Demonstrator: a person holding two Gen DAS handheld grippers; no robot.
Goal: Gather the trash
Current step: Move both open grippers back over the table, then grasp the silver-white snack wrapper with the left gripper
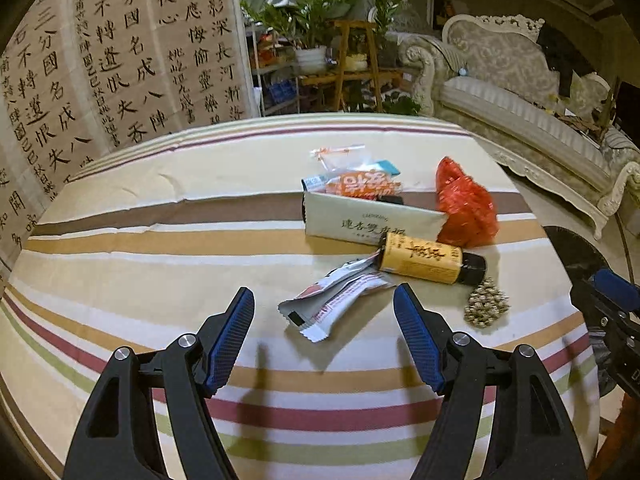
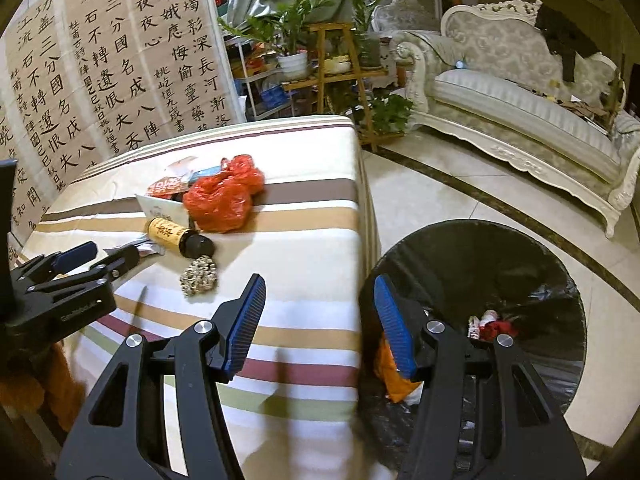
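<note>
Trash lies on the striped table point(image 1: 160, 216): a silver wrapper point(image 1: 334, 300), a yellow bottle with a black cap point(image 1: 430, 260), a pale box point(image 1: 368, 220), a red plastic bag point(image 1: 466, 200), snack packets point(image 1: 360, 184) and a small scrap ball point(image 1: 486, 304). My left gripper point(image 1: 324, 308) is open, just above the table, with the silver wrapper between its fingertips. My right gripper point(image 2: 320, 300) is open and empty over the table's right edge, beside a black-lined bin point(image 2: 500, 264) that holds some trash. The red bag point(image 2: 224, 196), bottle point(image 2: 178, 236) and scrap ball point(image 2: 200, 276) also show in the right wrist view.
The left gripper shows at the left of the right wrist view point(image 2: 76, 272). The bin stands on the tiled floor point(image 2: 440, 200) right of the table. A white sofa point(image 2: 520, 92), plant stands point(image 2: 336, 60) and calligraphy panels point(image 2: 112, 60) lie beyond.
</note>
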